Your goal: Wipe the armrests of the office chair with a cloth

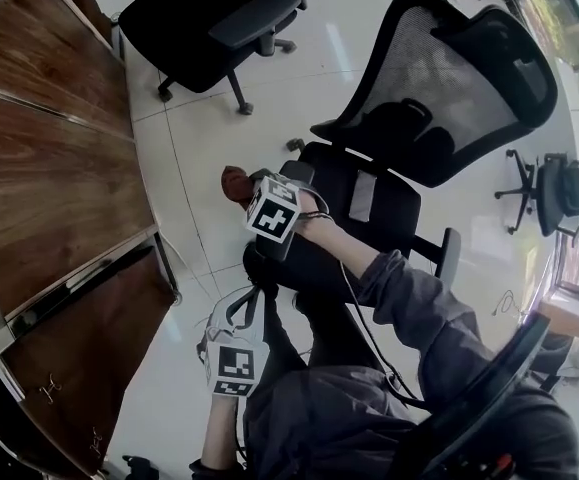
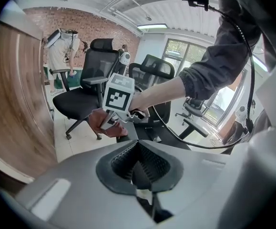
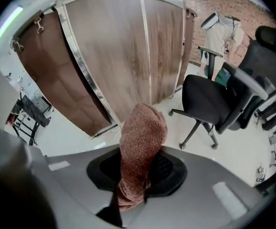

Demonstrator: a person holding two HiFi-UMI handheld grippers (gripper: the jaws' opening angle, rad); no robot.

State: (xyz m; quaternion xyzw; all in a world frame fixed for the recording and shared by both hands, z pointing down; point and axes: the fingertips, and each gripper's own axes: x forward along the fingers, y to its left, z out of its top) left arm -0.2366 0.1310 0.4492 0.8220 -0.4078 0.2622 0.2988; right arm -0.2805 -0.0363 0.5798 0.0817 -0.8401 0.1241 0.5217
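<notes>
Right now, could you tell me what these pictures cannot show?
Whether the cloth touches the near armrest of the office chair: head view, the right gripper and its cube cover that spot; right gripper view, the cloth's far side faces away.
Jaws of the left gripper: head view, under its cube.
Most of the chair's base: head view, behind the seat.

table (image 1: 49,188) left, office chair (image 1: 399,213) right, cloth (image 1: 234,183) between.

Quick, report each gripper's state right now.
Left gripper: closed, nothing between the jaws.
Right gripper: closed on the cloth.
</notes>
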